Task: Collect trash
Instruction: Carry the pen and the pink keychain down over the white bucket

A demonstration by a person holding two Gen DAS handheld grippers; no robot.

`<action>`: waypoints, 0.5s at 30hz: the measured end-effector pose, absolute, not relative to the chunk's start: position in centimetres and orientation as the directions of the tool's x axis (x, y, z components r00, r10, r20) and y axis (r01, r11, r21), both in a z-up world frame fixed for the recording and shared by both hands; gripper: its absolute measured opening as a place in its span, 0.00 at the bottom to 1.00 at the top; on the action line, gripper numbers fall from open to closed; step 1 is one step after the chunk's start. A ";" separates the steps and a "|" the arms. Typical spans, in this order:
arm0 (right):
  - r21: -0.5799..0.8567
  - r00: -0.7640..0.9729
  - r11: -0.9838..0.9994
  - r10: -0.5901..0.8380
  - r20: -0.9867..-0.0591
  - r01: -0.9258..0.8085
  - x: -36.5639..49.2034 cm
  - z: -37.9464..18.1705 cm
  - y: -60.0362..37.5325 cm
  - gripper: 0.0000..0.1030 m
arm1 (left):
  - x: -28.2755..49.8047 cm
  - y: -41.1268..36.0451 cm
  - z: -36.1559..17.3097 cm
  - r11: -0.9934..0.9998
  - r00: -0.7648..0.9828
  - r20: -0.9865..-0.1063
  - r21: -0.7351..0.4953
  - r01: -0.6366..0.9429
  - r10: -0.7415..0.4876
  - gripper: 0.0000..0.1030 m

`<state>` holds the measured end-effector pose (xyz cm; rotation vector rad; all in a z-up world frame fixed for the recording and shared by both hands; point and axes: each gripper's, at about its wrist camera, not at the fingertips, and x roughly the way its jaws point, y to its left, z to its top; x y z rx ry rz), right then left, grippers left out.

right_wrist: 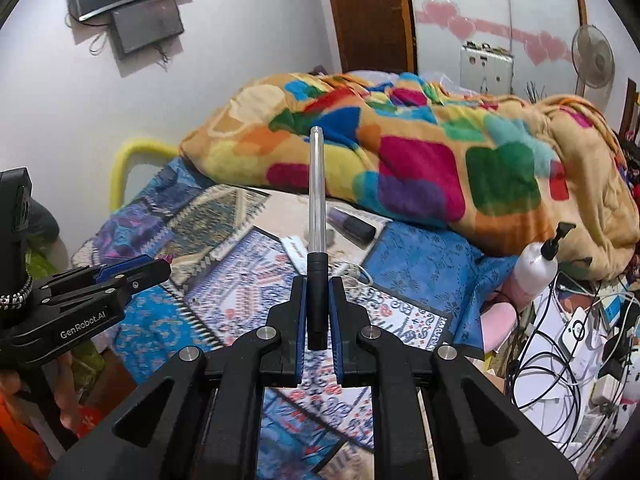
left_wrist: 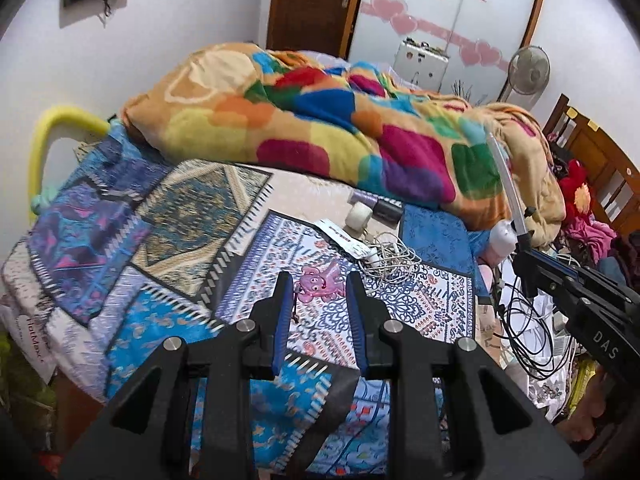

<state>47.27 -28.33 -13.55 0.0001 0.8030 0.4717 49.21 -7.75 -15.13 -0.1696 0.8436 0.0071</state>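
Note:
My right gripper [right_wrist: 318, 284] is shut on a pen [right_wrist: 317, 200] with a clear barrel and black grip, held upright above the bed; it also shows in the left wrist view [left_wrist: 505, 178]. My left gripper [left_wrist: 318, 280] is open and empty above the patterned bedsheet, just short of a pink plastic toy [left_wrist: 320, 282]. It appears at the left of the right wrist view [right_wrist: 136, 270]. Beyond lie a white paper strip [left_wrist: 340, 236], a white round lid [left_wrist: 359, 214], a purple-and-black tube [left_wrist: 376, 204] and a tangle of white cable [left_wrist: 394, 258].
A multicoloured blanket [left_wrist: 340, 120] is heaped across the far side of the bed. A white pump bottle [right_wrist: 536, 268] and a pile of black cables and chargers [right_wrist: 568, 352] lie at the right. A yellow foam rail [left_wrist: 44, 140] marks the bed's left edge.

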 end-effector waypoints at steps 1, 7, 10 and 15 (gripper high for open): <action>0.174 0.599 0.895 0.409 -0.689 -0.411 46.8 -13.3 -28.1 0.09 | 48.4 -7.4 -14.5 0.986 0.673 -0.737 -0.149 -0.081 -0.056 0.26; 0.167 0.597 0.873 0.442 -0.670 -0.459 43.5 -10.8 -25.8 0.09 | 43.8 -5.3 -11.6 0.982 0.706 -0.708 -0.146 -0.118 -0.020 0.26; 0.170 0.587 0.855 0.468 -0.660 -0.490 41.6 -9.9 -24.2 0.09 | 41.4 -3.9 -10.5 0.980 0.717 -0.697 -0.143 -0.139 0.000 0.26; 0.175 0.561 0.823 0.507 -0.654 -0.540 38.8 -9.1 -21.4 0.09 | 37.6 -1.5 -9.5 0.973 0.725 -0.688 -0.144 -0.179 0.031 0.26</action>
